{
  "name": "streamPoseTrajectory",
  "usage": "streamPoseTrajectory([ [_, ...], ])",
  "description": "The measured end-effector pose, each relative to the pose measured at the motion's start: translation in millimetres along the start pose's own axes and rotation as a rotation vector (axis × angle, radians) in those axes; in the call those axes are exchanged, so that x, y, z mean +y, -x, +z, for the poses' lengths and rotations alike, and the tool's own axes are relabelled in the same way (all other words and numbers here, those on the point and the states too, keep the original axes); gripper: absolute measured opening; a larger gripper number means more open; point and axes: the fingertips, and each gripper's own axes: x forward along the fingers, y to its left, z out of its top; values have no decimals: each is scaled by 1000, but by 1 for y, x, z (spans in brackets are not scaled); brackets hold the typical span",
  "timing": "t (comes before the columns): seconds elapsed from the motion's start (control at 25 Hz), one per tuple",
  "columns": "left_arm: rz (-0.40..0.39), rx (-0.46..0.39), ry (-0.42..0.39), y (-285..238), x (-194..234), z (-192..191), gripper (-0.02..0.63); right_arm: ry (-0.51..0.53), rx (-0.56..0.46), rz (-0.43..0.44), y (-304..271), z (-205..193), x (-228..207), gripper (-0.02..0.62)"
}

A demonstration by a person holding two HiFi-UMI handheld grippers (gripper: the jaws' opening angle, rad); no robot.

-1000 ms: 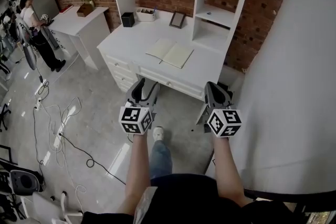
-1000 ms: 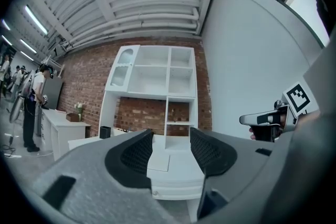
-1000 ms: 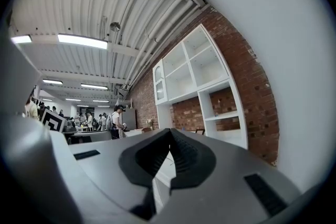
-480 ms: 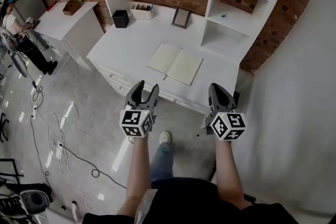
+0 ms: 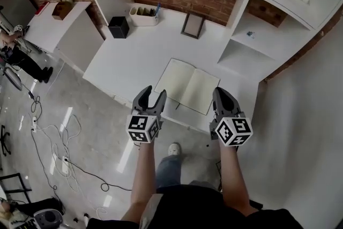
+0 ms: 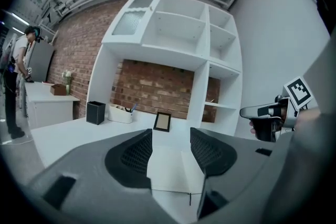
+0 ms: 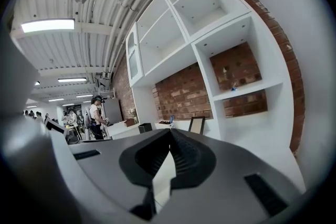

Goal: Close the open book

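Hovering at the front edge of the desk (image 5: 128, 56), the left gripper (image 5: 153, 94) gapes wide, empty. The open book (image 5: 188, 86) lies flat just inside that edge, with bare desk to its left. The right gripper (image 5: 221, 95), jaws together and empty, hangs by the book's front right corner.

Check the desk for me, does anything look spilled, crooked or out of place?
Nothing stands out. The book lies open and flat near the front edge of the desk, roughly square to it. The picture frame, black box and white tray stand upright along the back. No spill shows.
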Motion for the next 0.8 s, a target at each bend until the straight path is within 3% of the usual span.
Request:
streamPoseTrajectory([
  [0.32, -26, 27, -3, -45, 24, 6, 196, -15, 4, -15, -45, 6, -12, -3],
  [0.8, 2, 101, 7, -66, 31, -6, 196, -11, 22, -4, -57, 15, -34, -3],
])
